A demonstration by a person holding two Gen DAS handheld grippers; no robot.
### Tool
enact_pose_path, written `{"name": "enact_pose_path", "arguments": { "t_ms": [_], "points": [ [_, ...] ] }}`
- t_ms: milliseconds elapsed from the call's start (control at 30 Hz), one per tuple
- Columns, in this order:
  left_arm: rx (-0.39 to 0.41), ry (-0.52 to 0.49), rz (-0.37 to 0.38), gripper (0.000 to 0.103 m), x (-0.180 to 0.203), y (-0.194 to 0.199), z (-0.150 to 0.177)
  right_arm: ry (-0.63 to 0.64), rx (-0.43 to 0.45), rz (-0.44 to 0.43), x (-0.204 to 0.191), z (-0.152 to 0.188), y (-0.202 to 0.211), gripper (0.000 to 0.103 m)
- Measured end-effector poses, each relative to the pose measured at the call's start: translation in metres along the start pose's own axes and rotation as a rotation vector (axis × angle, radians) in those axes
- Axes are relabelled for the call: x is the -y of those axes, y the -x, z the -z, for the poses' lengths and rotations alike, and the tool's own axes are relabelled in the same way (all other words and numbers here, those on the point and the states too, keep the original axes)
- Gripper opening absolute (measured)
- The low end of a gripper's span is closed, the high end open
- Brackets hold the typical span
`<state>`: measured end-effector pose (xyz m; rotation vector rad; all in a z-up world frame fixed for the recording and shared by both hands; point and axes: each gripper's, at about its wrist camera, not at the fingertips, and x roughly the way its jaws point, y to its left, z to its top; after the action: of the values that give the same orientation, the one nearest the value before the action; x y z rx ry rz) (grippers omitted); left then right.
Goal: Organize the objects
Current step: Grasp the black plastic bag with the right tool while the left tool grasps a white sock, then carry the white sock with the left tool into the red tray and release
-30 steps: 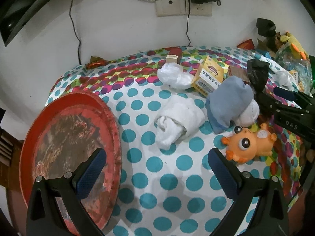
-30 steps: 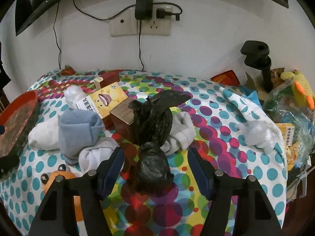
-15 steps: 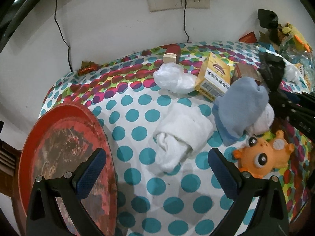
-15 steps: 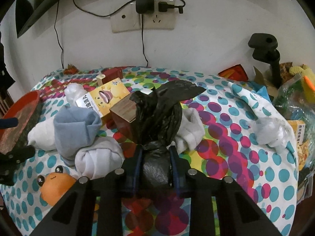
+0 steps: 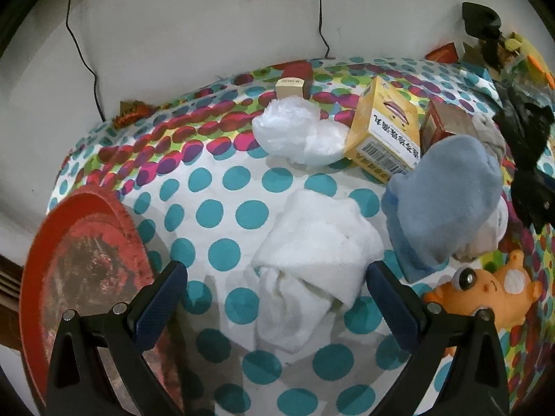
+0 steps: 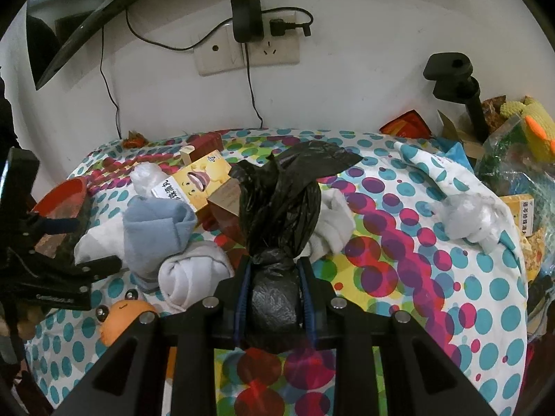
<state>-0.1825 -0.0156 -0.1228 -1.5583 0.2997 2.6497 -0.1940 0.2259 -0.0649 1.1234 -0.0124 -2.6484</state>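
Right fingers (image 6: 242, 294) tight on both sides of black bag (image 6: 277, 208).

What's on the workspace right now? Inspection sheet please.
Surface: dotted cloth covers the table.
Job's things: black bag, white roll, blue sock, yellow box, orange toy, red tray.
Clutter: white wad, more packets at far right.
Grippers: right claw shut on the black bag; left claw open over the white roll.
Cables: cord hangs from the wall socket.
Surroundings: white wall, monitor upper left.
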Motion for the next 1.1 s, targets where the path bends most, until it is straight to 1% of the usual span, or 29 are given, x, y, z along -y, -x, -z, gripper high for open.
{"name": "enact_pose_path", "arguments": {
  "t_ms": [67,133,200,233,300,367,400,500,567,733,900,1100],
  "points": [
    [-0.012,0.022,0.007,0.102,-0.002,-0.004,0.000,-0.007,-0.001,-0.006,0.000,0.001,0.001,0.026],
    [-0.010,0.049,0.043,0.093,-0.005,-0.004,-0.001,-0.010,-0.001,-0.007,0.000,0.002,0.002,0.026],
    [-0.011,0.052,0.080,0.076,-0.004,-0.002,-0.002,-0.002,-0.001,-0.002,-0.002,0.003,0.002,0.026],
    [-0.009,0.050,0.092,0.072,-0.002,-0.001,-0.002,0.000,-0.002,-0.002,-0.003,0.003,0.003,0.026],
    [-0.006,0.046,0.110,0.056,0.001,0.001,-0.001,0.002,-0.003,-0.001,-0.004,0.003,0.003,0.026],
    [-0.006,0.051,0.122,0.046,0.002,0.003,-0.002,0.006,0.001,0.001,-0.005,0.002,0.005,0.026],
    [-0.003,0.059,0.117,0.044,0.003,0.005,-0.002,0.007,0.003,0.002,-0.006,0.002,0.007,0.026],
    [0.000,0.075,0.118,0.039,0.001,0.010,-0.002,0.020,0.008,0.008,-0.010,0.001,0.011,0.026],
    [0.008,0.077,0.110,0.038,-0.001,0.015,-0.002,0.020,0.011,0.013,-0.011,0.000,0.014,0.026],
    [0.026,0.099,0.100,0.038,-0.012,0.031,0.000,0.019,0.022,0.021,-0.012,-0.002,0.023,0.026],
    [0.061,0.097,0.072,0.038,-0.025,0.052,0.007,0.017,0.033,0.028,-0.016,-0.003,0.032,0.026],
    [0.076,0.114,0.036,0.038,-0.047,0.072,0.018,0.017,0.044,0.039,-0.021,0.000,0.041,0.026]
  ]
}}
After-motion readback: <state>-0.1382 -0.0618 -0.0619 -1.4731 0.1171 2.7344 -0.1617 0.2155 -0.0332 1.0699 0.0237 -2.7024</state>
